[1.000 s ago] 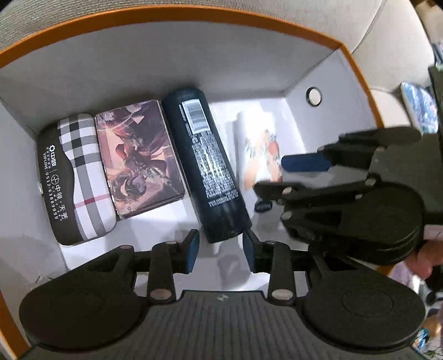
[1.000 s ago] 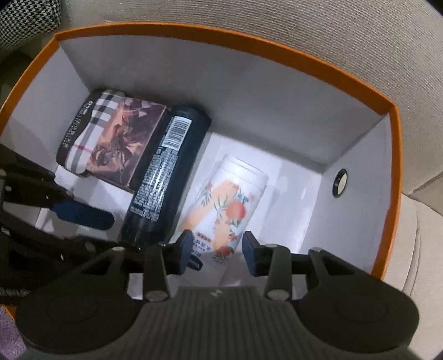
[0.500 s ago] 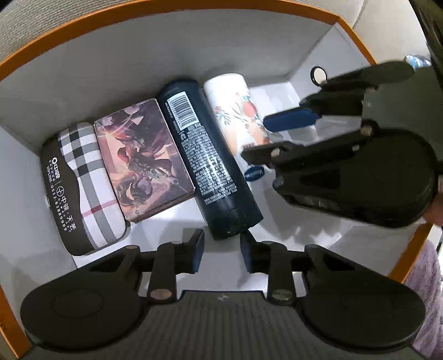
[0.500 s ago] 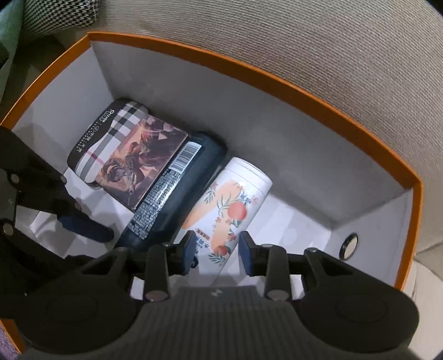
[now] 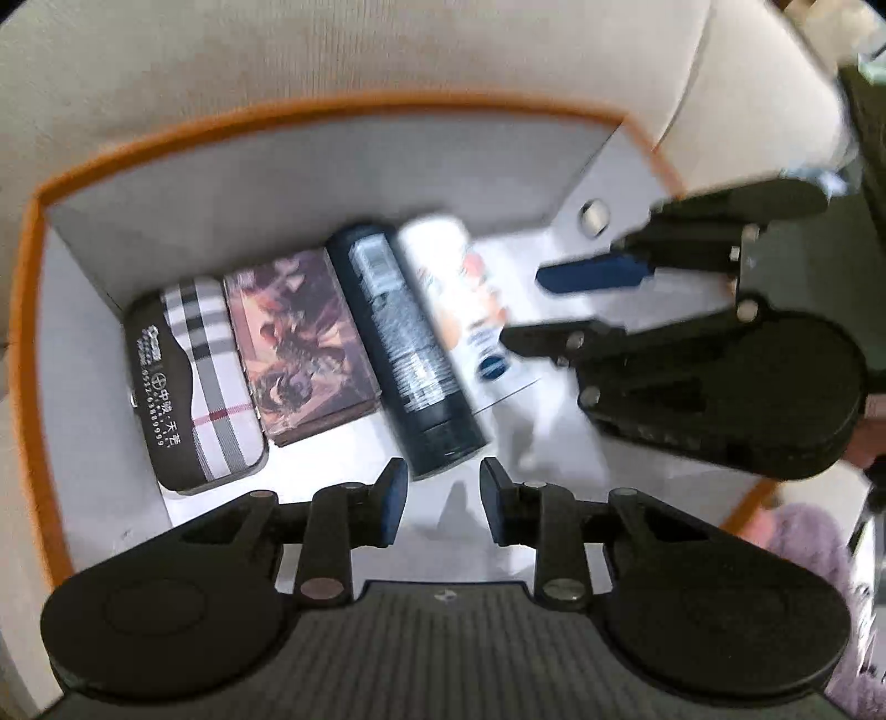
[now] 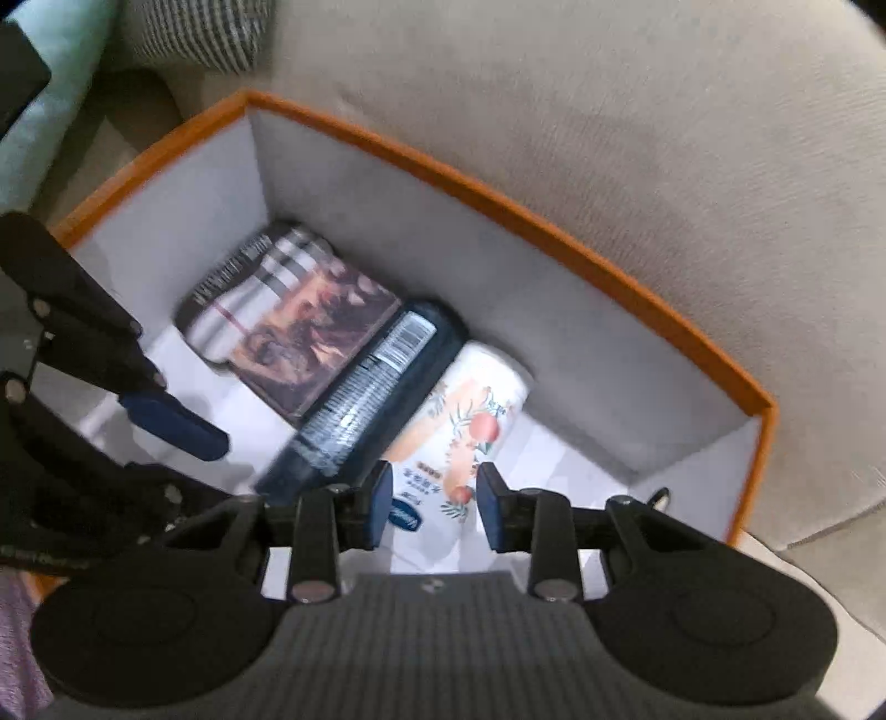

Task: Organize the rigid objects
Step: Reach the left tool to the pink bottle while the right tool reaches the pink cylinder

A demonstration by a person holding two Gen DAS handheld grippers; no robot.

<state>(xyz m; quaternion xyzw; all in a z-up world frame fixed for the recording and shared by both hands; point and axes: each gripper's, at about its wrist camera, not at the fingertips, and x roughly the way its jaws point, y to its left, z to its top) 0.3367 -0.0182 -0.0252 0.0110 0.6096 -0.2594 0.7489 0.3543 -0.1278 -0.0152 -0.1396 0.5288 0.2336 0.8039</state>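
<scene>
An orange-rimmed box (image 5: 33, 310) (image 6: 554, 238) with white inner walls holds a row of items lying side by side: a plaid glasses case (image 5: 194, 376) (image 6: 249, 282), an illustrated card box (image 5: 302, 343) (image 6: 315, 343), a dark spray can (image 5: 404, 343) (image 6: 365, 399) and a white bottle with peach print (image 5: 459, 299) (image 6: 470, 426). My left gripper (image 5: 443, 501) is open and empty above the near end of the can. My right gripper (image 6: 432, 507) (image 5: 559, 307) is open and empty above the near end of the bottle, apart from it.
The box sits on a beige fabric sofa (image 6: 609, 122). A round hole (image 5: 593, 213) marks the right box wall. A checked cushion (image 6: 205, 33) lies beyond the box at upper left. Purple cloth (image 5: 803, 531) shows at the lower right.
Both grippers have pulled back and up out of the box. The white bottle now lies against the spray can. The right gripper has moved away from the bottle.
</scene>
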